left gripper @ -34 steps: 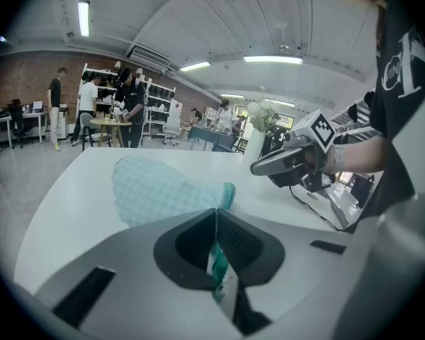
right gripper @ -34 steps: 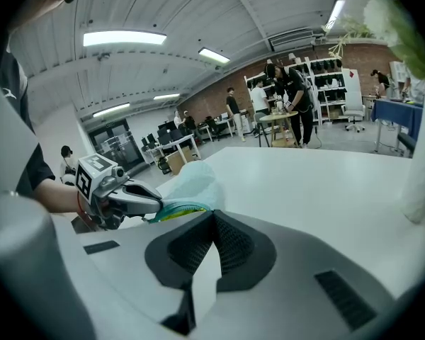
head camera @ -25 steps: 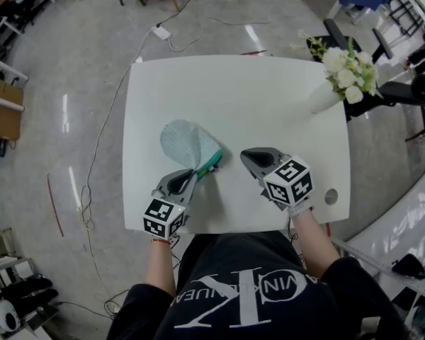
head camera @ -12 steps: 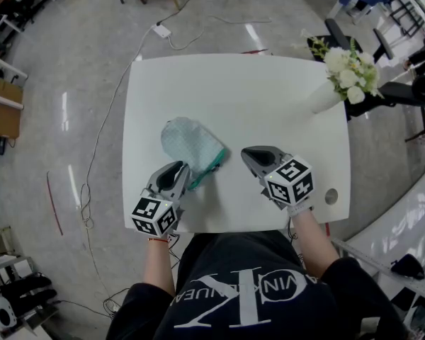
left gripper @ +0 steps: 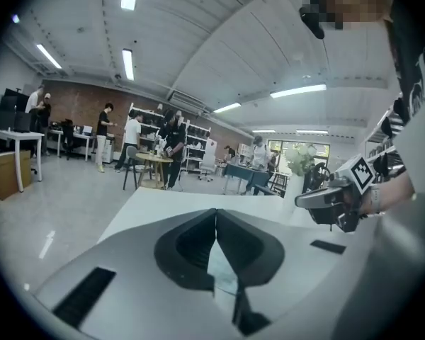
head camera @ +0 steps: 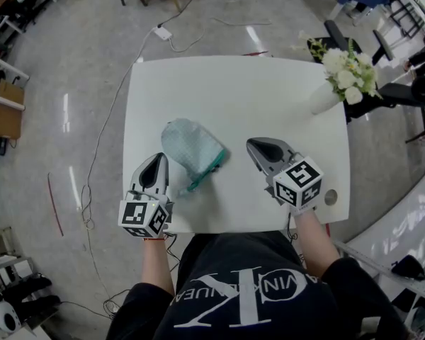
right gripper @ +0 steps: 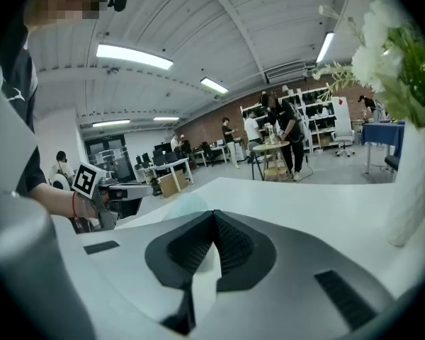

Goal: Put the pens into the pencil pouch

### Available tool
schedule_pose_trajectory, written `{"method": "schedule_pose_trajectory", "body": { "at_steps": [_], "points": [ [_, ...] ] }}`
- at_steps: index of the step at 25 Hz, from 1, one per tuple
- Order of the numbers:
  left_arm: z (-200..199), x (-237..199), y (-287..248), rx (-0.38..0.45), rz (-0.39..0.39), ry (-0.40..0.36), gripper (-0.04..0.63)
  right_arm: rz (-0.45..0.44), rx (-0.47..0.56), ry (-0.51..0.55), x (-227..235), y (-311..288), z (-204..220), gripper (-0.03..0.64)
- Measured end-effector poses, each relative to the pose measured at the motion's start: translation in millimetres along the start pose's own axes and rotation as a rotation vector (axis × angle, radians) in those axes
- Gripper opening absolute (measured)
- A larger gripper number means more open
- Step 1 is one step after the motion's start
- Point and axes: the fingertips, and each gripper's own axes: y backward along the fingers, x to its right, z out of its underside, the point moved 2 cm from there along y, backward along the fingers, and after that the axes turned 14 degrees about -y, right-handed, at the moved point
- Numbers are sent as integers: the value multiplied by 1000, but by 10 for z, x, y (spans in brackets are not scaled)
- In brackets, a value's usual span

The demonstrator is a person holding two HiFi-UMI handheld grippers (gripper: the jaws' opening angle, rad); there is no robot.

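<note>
Over the white table (head camera: 269, 98), left gripper (head camera: 158, 159) and right gripper (head camera: 258, 145) hold jaws pressed together.

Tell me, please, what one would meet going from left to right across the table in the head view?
First the left claw, its jaws just closed with nothing between them → light blue pencil pouch → right claw → vase of white flowers.

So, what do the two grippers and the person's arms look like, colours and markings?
The left gripper and right gripper are grey shells with black jaws. Each carries a white cube with black square markers. The person wears a black top with white lettering and a thin red band on the left wrist.
</note>
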Motion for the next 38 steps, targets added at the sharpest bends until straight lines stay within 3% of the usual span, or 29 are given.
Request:
{"method": "schedule_pose_trajectory", "body": {
  "at_steps": [7,17,38],
  "points": [
    [-454,-140,112,90,-97,-81,5,-2,134,43,-124,165,-368,9],
    [-825,-133,216,173,-114,-150,5,-10,251,93,-323,303,-685,9],
    [-862,-66,461,225,-111,-166,5,-5,350,113,-562,516,-635,8]
  ]
}}
